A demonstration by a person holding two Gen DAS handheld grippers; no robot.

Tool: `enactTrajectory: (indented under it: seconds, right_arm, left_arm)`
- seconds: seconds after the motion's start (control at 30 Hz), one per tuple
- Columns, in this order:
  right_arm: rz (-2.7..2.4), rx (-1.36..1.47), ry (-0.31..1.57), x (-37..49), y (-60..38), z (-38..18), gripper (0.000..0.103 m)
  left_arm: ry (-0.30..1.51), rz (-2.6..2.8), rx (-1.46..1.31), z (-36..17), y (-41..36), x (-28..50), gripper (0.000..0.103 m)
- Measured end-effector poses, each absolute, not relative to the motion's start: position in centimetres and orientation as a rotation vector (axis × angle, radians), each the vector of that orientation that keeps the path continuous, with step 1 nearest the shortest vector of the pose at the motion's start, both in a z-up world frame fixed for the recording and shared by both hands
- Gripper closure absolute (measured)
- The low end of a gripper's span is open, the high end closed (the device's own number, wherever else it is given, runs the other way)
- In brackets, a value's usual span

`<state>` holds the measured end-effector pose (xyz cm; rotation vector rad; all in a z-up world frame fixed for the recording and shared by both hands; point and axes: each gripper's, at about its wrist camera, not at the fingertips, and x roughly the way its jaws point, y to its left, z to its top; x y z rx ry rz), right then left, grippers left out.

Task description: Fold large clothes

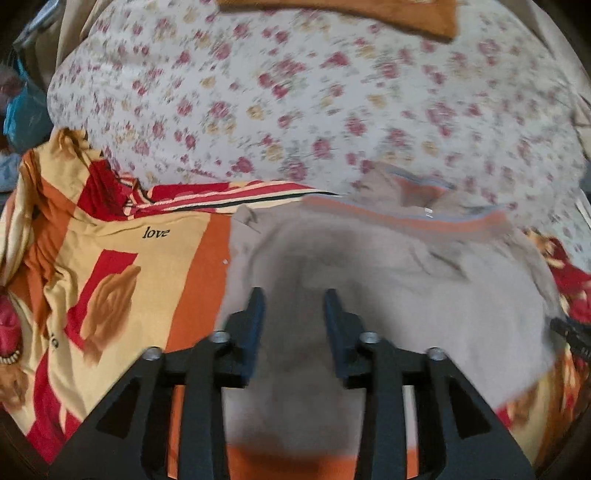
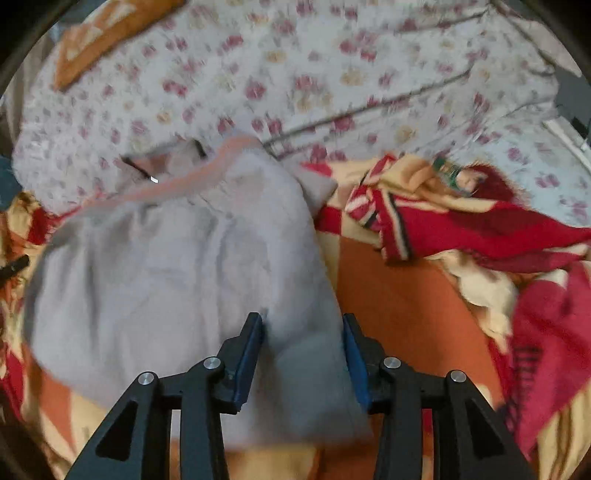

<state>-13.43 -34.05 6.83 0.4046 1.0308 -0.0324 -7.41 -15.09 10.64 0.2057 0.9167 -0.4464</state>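
Left wrist view is showing the left gripper [image 1: 294,301] with its jaws standing partly apart and gripping nothing; they are hovering over the grey garment [image 1: 388,288], whose cloth is lying below the gap without the pads pressing on it. Right wrist view is showing the right gripper [image 2: 303,325] in much the same way, jaws partly apart, with the near right edge of that garment [image 2: 177,266] lying beneath the gap and no pad pinching it. Outward from the jaws, the garment is lying spread on a patterned blanket [image 1: 110,266] of red, orange and cream, its orange-trimmed neckline [image 1: 417,218] pointing away from the cameras. Beyond the blanket, a floral bedsheet [image 1: 295,92] is covering the bed, and an orange-brown cloth [image 1: 369,11] is lying at its far edge. No container is showing in either view.
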Motion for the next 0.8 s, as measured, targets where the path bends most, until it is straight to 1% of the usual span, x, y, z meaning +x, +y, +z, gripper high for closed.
enactTrajectory:
  seconds: [0.03,0.07,0.1,0.27,0.33,0.37,0.4,0.53,0.6,0.73,0.8]
  right_arm:
    - [-0.03,0.401,1.029,-14.4,-33.9,7.4,0.057]
    - [-0.027,0.398,1.03,-15.2,-33.8,7.9,0.055]
    - [-0.02,0.395,1.032,-16.0,-33.6,8.4,0.055]
    - [0.026,0.387,1.008,-18.3,-31.8,11.8,0.054]
    - [0.037,0.397,0.979,-18.7,-31.2,13.1,0.044]
    - [0.043,0.404,0.961,-18.7,-31.0,13.5,0.03]
    - [0.045,0.413,0.941,-18.7,-30.8,13.9,0.021]
    - [0.08,0.475,0.872,-17.6,-29.2,14.2,0.02]
    - [0.111,0.498,0.857,-16.8,-28.4,13.2,0.02]
    - [0.093,0.496,0.948,-15.1,-27.8,9.7,0.02]
    - [0.082,0.501,0.976,-14.4,-28.3,8.9,0.02]
  left_arm:
    - [0.907,-0.459,0.196,11.0,-14.8,-8.3,0.051]
    - [0.897,-0.472,0.177,11.4,-14.4,-9.2,0.042]
    - [0.892,-0.484,0.158,11.7,-14.2,-10.0,0.04]
    - [0.927,-0.52,0.112,11.0,-13.6,-12.9,0.04]
    - [0.93,-0.52,0.099,10.1,-13.3,-13.6,0.04]
    - [0.934,-0.514,0.097,9.5,-13.2,-13.7,0.04]
    - [0.942,-0.498,0.106,8.8,-13.3,-13.6,0.04]
    - [0.951,-0.464,0.152,7.4,-14.0,-13.1,0.04]
    - [0.946,-0.455,0.148,7.0,-13.9,-12.8,0.04]
    - [0.906,-0.406,0.188,6.5,-14.4,-12.4,0.04]
    - [0.889,-0.395,0.201,6.2,-14.7,-12.4,0.04]
